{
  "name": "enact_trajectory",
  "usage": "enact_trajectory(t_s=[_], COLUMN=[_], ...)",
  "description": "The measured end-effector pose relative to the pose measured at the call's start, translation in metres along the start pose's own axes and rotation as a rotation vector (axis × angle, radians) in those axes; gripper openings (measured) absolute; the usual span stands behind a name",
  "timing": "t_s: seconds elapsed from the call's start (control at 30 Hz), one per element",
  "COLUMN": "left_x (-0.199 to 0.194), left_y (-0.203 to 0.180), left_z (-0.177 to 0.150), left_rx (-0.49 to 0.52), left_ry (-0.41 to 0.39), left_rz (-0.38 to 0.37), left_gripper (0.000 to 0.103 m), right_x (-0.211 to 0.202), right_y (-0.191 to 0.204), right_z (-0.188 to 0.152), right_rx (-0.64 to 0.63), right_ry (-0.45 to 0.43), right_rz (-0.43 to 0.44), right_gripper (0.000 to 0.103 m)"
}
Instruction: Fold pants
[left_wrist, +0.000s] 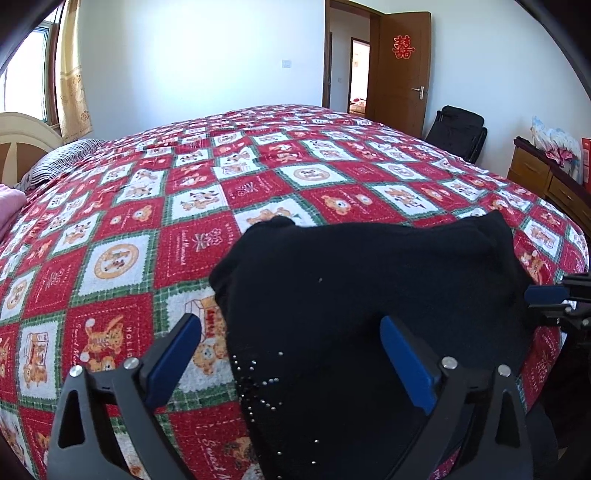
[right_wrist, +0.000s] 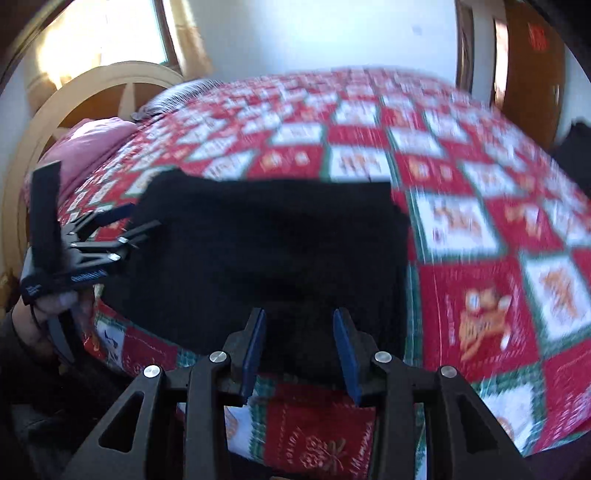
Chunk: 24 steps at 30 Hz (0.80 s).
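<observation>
Pants (left_wrist: 369, 280): black, folded on bedspread (left_wrist: 147, 221); near edge cut off. Left gripper (left_wrist: 291, 347) spread wide, empty. Right gripper (right_wrist: 299, 350) parted, empty, view blurred.

Big bed (left_wrist: 258, 177) covered in a red, white and green checked cartoon-print quilt, with folded black fabric pants (left_wrist: 369, 295) lying near its front edge and, I think, a pink pillow (right_wrist: 88, 147) by the headboard.

Home bedroom: quilted bed (left_wrist: 184, 221), headboard (right_wrist: 92, 96).
</observation>
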<state>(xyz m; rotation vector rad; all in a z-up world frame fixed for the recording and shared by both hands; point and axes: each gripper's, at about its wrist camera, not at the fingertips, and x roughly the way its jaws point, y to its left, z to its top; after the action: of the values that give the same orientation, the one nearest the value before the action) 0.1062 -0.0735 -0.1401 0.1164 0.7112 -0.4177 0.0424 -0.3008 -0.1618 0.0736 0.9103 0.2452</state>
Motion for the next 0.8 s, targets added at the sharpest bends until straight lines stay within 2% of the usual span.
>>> enact_trajectory(t_s=[0.17, 0.27, 0.33, 0.4, 0.47, 0.63, 0.8], left_x=[-0.004, -0.009, -0.01, -0.008, -0.005, 0.007, 0.016], left_y=[0.0, 0.0, 0.002, 0.003, 0.005, 0.009, 0.01], left_z=[0.002, 0.009, 0.015, 0.019, 0.023, 0.028, 0.028], left_rx=[0.004, 0.017, 0.018, 0.022, 0.023, 0.033, 0.023], left_ry=[0.003, -0.018, -0.031, -0.037, -0.038, -0.019, 0.001], left_rz=[0.006, 0.024, 0.033, 0.046, 0.063, 0.084, 0.091], left_gripper=[0.1, 0.1, 0.1, 0.1, 0.1, 0.102, 0.103], right_x=[0.0, -0.014, -0.022, -0.024, -0.016, 0.013, 0.033], right_y=[-0.004, 0.002, 0.005, 0.01, 0.012, 0.004, -0.018], right_z=[0.0, 0.009, 0.017, 0.031, 0.044, 0.065, 0.066], right_rx=[-0.003, -0.004, -0.005, -0.02, -0.031, 0.009, 0.087], right_ry=[0.002, -0.044, -0.091, -0.126, -0.136, -0.113, -0.061], right_rz=[0.021, 0.035, 0.053, 0.069, 0.056, 0.036, 0.028], right_gripper=[0.04, 0.04, 0.044, 0.052, 0.052, 0.052, 0.053])
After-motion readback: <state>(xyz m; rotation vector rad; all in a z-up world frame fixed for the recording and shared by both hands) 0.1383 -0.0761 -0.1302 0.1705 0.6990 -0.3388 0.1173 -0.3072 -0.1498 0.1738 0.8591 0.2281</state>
